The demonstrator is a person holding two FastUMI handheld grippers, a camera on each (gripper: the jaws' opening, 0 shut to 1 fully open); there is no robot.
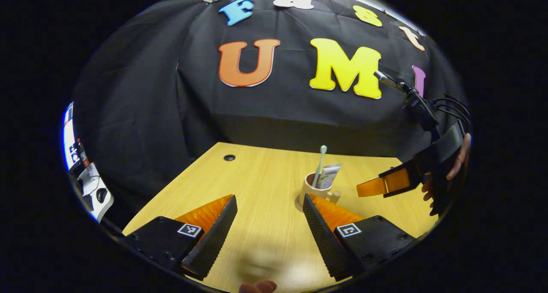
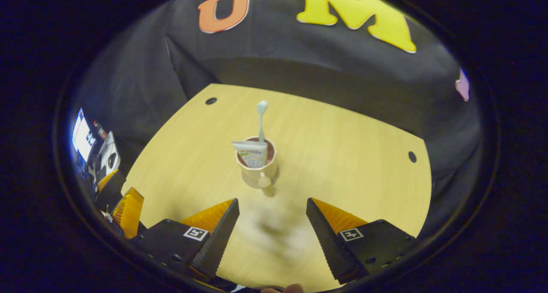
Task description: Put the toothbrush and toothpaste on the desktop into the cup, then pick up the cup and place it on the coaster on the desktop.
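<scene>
In the left gripper view, the left gripper (image 1: 269, 203) is wide apart and holds nothing. It hangs over the wooden tabletop (image 1: 257, 177). The cup (image 1: 316, 191) stands just past its right finger. The toothbrush (image 1: 319, 166) and toothpaste (image 1: 329, 176) stick up out of the cup. The right gripper (image 1: 376, 186) is off to the right, held by a hand (image 1: 449, 173).

In the right gripper view, the right gripper (image 2: 272, 207) is wide apart too and holds nothing. The cup (image 2: 258, 166) stands near, in the middle of the tabletop (image 2: 342, 156), with the toothbrush (image 2: 261, 117) and toothpaste (image 2: 250, 151) inside. I cannot tell if a coaster lies under it.
</scene>
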